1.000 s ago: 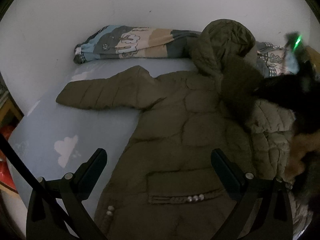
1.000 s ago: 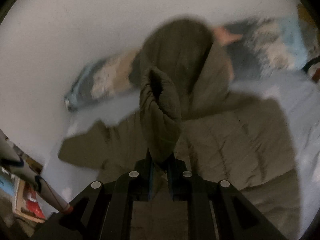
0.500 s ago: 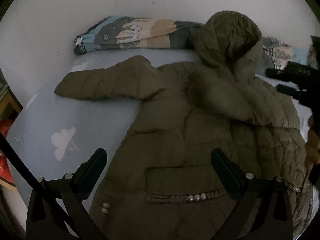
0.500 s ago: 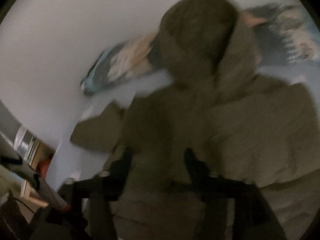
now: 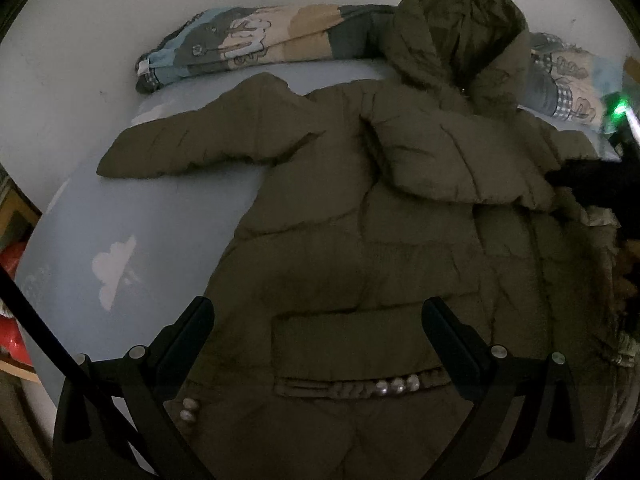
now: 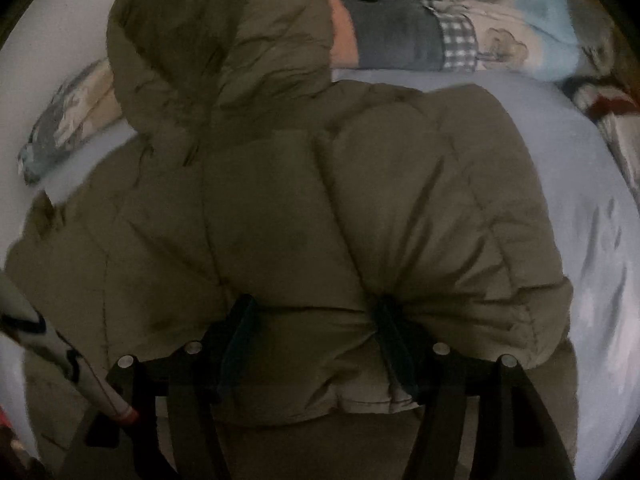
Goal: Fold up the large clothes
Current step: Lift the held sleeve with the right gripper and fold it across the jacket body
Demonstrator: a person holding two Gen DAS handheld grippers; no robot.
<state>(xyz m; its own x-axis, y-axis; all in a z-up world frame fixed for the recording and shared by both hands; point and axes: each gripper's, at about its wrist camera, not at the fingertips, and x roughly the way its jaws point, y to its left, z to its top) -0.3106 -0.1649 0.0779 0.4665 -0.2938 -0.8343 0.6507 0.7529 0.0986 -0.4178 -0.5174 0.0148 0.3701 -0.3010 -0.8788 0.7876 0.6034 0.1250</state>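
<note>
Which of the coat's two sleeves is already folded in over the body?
The sleeve nearer the right gripper: this folded sleeve lies across the chest below the hood. The other sleeve lies spread out on the sheet.

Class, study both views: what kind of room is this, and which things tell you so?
Most likely a bedroom. A coat lies spread on a bed with a pale blue sheet printed with clouds, and a patterned quilt is rolled against the white wall.

A home bedroom, dimly lit. A bed with a pale blue cloud-print sheet (image 5: 120,216) stands against a plain white wall (image 5: 80,40), with a rolled cartoon-patterned quilt (image 5: 248,46) along its head.
</note>
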